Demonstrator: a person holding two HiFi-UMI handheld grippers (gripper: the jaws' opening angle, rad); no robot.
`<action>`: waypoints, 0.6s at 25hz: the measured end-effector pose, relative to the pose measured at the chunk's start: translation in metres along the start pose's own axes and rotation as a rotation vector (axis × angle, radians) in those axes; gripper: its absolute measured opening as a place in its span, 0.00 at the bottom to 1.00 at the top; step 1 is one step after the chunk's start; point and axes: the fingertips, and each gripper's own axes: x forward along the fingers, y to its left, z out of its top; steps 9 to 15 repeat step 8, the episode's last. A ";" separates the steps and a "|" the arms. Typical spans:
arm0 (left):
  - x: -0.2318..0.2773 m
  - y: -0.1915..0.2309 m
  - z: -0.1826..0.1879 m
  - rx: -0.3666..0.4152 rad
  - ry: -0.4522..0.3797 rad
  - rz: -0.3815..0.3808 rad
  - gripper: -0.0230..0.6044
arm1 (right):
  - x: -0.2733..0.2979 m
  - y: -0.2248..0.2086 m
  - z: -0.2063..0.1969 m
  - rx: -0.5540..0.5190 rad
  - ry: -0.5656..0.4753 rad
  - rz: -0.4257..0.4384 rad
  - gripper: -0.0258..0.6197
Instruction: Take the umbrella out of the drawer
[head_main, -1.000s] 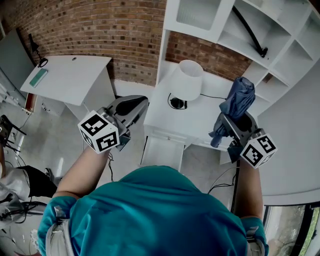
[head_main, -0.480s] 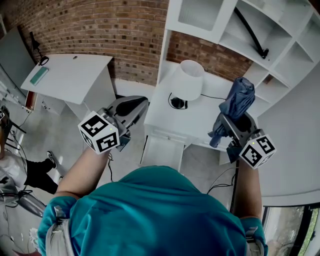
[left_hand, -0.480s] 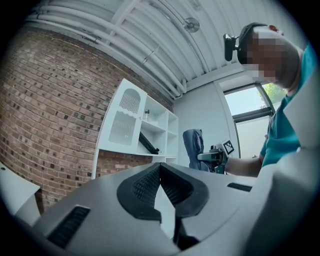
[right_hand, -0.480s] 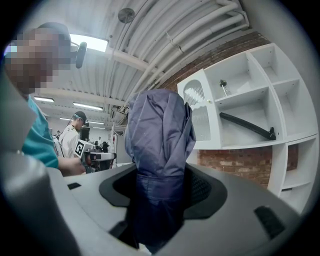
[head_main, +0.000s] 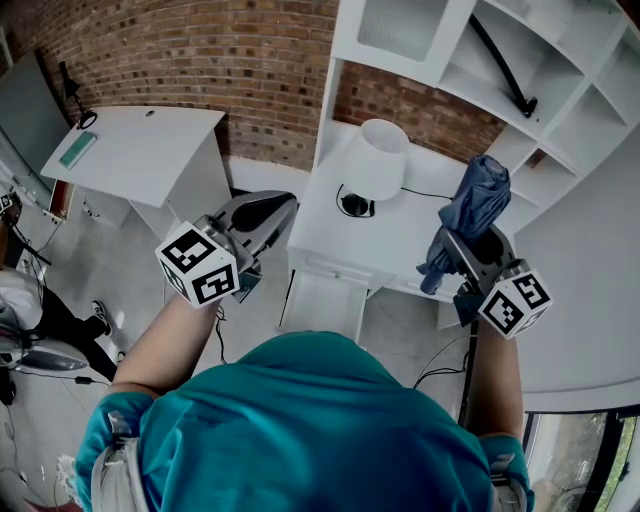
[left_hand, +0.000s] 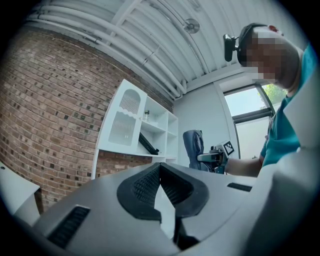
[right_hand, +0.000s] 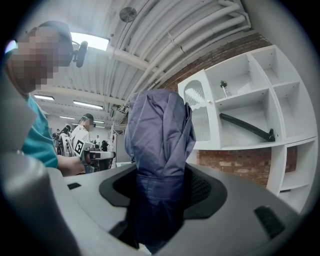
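Right gripper view shows the folded blue umbrella (right_hand: 159, 145) standing upright between the jaws, which pinch its lower part from both sides while the bunched cloth rises above them. In the head view the umbrella (head_main: 478, 205) is held up by the right gripper (head_main: 452, 250) above the right end of a white desk (head_main: 405, 240), clear of the drawer (head_main: 325, 300), which stands pulled out under the desk's front edge. A white lamp (head_main: 375, 158) stands on the desk to the left of the umbrella, with a black cable curled at its foot. Behind the desk rises a white shelf unit (head_main: 560, 90); a long black rod (head_main: 500, 65) lies slanted in one of its compartments. The left gripper (head_main: 278, 208) hangs at the left of the desk; in its own view the left gripper (left_hand: 160, 169) has its jaws pressed together at the tips, with nothing between them. A brick wall (head_main: 200, 50) runs behind, and a second white table (head_main: 130, 155) stands well to the left.
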 end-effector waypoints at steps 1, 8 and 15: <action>0.000 0.000 0.000 -0.002 0.001 0.000 0.06 | 0.000 0.000 0.000 -0.001 0.000 0.000 0.44; 0.000 0.000 0.000 -0.003 -0.004 -0.004 0.06 | 0.000 0.000 0.002 -0.006 0.002 0.001 0.44; 0.000 0.000 0.000 -0.003 -0.004 -0.004 0.06 | 0.000 0.000 0.002 -0.006 0.002 0.001 0.44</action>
